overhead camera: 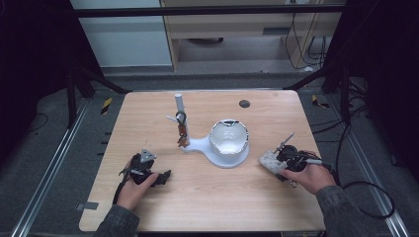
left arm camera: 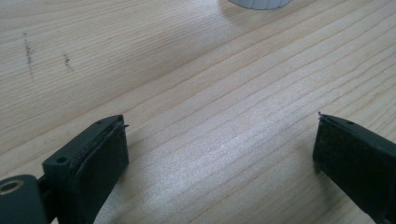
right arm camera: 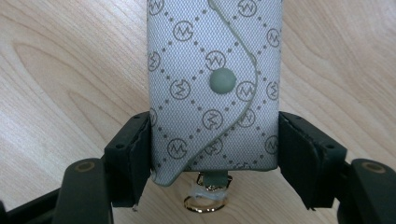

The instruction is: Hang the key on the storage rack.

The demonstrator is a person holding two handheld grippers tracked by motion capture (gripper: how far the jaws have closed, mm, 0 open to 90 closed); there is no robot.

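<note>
From the high view, your right gripper (overhead camera: 285, 159) lies at about four o'clock on the table (overhead camera: 207, 207), set on a small grey pouch (overhead camera: 268, 159) that rests flat on the wood, just clear of the white stand (overhead camera: 205, 146) whose base carries a white bowl (overhead camera: 228, 137) near the centre; a post (overhead camera: 180, 104) rises from the stand at about eleven o'clock of the bowl with a dark key ring (overhead camera: 181, 118) hung on it, likely where such items belong. Your left gripper (overhead camera: 159, 177) rests at about seven o'clock, well apart from the pouch, parked so it stays out of the way. In the left gripper view its jaws stand wide apart with nothing between them over bare wood. In the right gripper view the jaws flank the patterned pouch (right arm camera: 215, 84), the left pad touching its edge and the right just beside it, so the grip looks snug but not firmly squeezed; the snap button (right arm camera: 222, 80) faces up and a gold ring (right arm camera: 204, 204) peeks out at six o'clock.
</note>
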